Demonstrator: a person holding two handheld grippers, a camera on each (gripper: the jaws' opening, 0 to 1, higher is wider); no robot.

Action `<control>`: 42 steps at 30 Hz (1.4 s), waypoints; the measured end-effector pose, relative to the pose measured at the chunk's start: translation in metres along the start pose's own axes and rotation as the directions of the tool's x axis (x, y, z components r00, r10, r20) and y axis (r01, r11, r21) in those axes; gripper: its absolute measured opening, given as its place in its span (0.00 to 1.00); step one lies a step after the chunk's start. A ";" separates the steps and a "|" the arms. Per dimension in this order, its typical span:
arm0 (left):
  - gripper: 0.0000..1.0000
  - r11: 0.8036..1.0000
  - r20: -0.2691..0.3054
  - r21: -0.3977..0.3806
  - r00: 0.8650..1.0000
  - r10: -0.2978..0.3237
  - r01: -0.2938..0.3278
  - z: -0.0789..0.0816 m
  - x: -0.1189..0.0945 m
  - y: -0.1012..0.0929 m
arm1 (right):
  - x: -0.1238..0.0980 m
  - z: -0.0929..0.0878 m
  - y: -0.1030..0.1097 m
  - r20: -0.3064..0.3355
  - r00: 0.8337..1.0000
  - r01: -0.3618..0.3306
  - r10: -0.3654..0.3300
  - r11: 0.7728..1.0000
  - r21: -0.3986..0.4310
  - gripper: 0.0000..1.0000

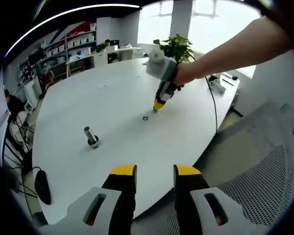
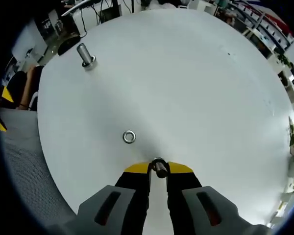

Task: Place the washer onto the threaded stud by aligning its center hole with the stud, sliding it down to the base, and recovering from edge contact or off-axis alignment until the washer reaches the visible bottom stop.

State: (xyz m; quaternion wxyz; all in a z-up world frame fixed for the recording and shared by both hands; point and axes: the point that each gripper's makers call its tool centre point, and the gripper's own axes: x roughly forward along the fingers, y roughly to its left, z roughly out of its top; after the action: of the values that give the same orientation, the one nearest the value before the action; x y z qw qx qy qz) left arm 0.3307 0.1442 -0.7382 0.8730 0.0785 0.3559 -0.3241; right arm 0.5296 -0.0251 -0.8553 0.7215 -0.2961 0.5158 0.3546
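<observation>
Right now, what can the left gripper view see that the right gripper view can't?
The left gripper view gives you the person's arm holding the right tool tip-down near the table, plus the open left tool with nothing in it. The right gripper view gives you a close look at a small metal piece pinched between the right tool's jaws. Both share the white table, the washer lying flat on it, and the stud standing apart from the washer.

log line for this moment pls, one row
right gripper: shut on small metal part | washer: flat on table, near right gripper | stud: upright, bare | left gripper: open
</observation>
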 end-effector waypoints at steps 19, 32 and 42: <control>0.28 1.000 -0.009 0.014 1.000 0.008 -0.008 -0.001 0.000 0.001 | 0.000 0.000 -0.001 -0.002 1.000 -0.003 0.003 1.000 -0.012 0.14; 0.28 1.000 -0.007 0.009 1.000 0.004 -0.003 -0.001 0.000 0.001 | -0.008 -0.016 -0.001 -0.001 1.000 -0.008 0.008 0.998 0.059 0.19; 0.28 1.000 -0.002 0.010 1.000 0.003 -0.003 0.000 0.000 0.001 | -0.007 -0.023 0.024 -0.018 0.999 -0.049 0.050 0.997 0.052 0.19</control>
State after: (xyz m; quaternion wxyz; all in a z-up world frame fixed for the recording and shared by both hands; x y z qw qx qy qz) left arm 0.3309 0.1447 -0.7381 0.8729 0.0835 0.3549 -0.3242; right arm 0.4962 -0.0314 -0.8567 0.7149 -0.2678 0.5389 0.3559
